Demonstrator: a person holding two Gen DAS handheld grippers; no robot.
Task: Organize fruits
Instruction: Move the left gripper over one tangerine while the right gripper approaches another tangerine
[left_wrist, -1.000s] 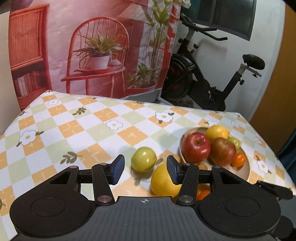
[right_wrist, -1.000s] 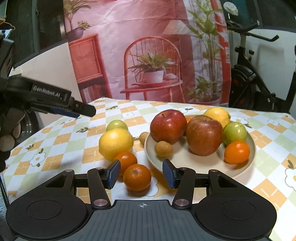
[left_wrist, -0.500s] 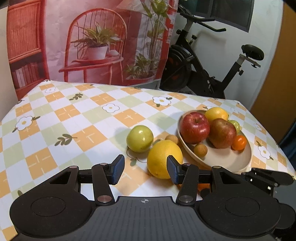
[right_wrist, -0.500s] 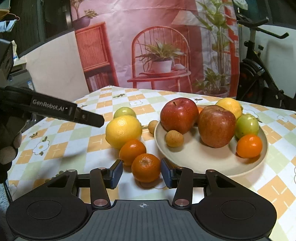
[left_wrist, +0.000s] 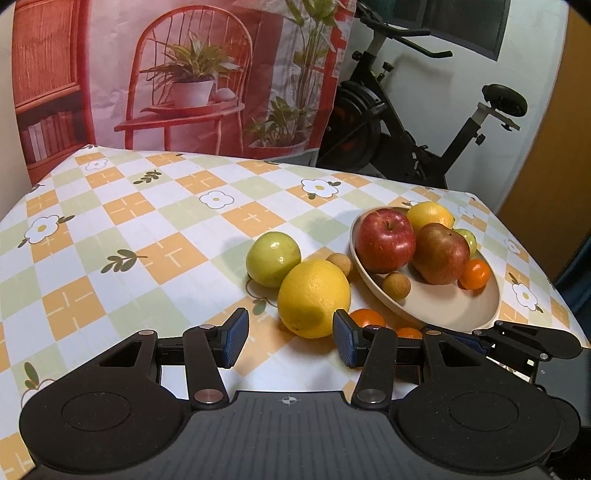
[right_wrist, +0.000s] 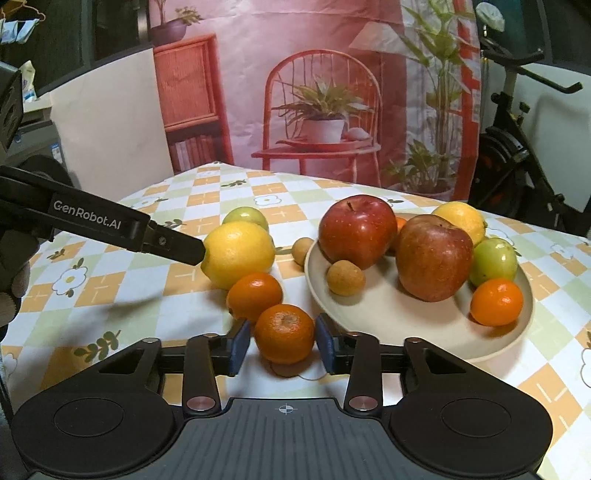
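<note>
A beige plate (right_wrist: 388, 317) (left_wrist: 443, 306) holds two red apples (right_wrist: 356, 230), a yellow citrus, a green fruit, a small orange and a longan. On the cloth beside it lie a large lemon (left_wrist: 313, 298) (right_wrist: 238, 254), a green apple (left_wrist: 272, 257), a longan and two mandarins. My right gripper (right_wrist: 282, 345) is open with its pads on either side of the near mandarin (right_wrist: 284, 338), small gaps showing. My left gripper (left_wrist: 290, 338) is open and empty, just short of the lemon; it also shows in the right wrist view (right_wrist: 170, 243).
The checkered tablecloth (left_wrist: 147, 236) covers the table; its right edge drops off beyond the plate. A printed backdrop (left_wrist: 192, 74) hangs behind and an exercise bike (left_wrist: 406, 122) stands at the far right. The second mandarin (right_wrist: 255, 295) sits right behind the near one.
Both grippers have moved forward and lower. The right one has come around the near mandarin and its fingers have narrowed. The left one has neared the lemon.
</note>
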